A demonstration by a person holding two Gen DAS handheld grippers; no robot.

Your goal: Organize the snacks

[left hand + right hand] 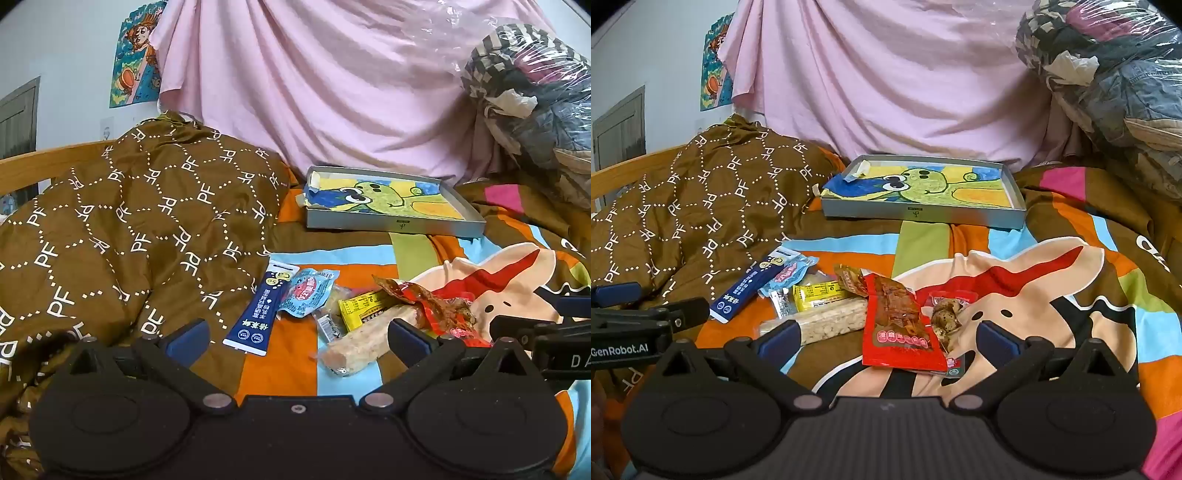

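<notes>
Both the left hand-held gripper (297, 334) and right hand-held gripper (886, 338) are released; overlapping snacks (827, 295) just ahead risk a double grab.

Much of the snack pile stays half-seen. The clear-wrapped pale bar (364, 341) runs under the red packet (899, 326) at its right end, and the yellow packet (820, 293) shows only a strip between its neighbours. A small clear wrapper (327, 321) is mostly buried, its print too small to read, as is the print on the dark blue sachet (258, 310). The packet of speckled pieces (947, 314) is tucked behind the red one. In the far tray (923, 216), the drawing's left corner curls out of sight. The plastic-wrapped bundle (1108, 85) at far right is cut off by the edge, its contents a blur.
</notes>
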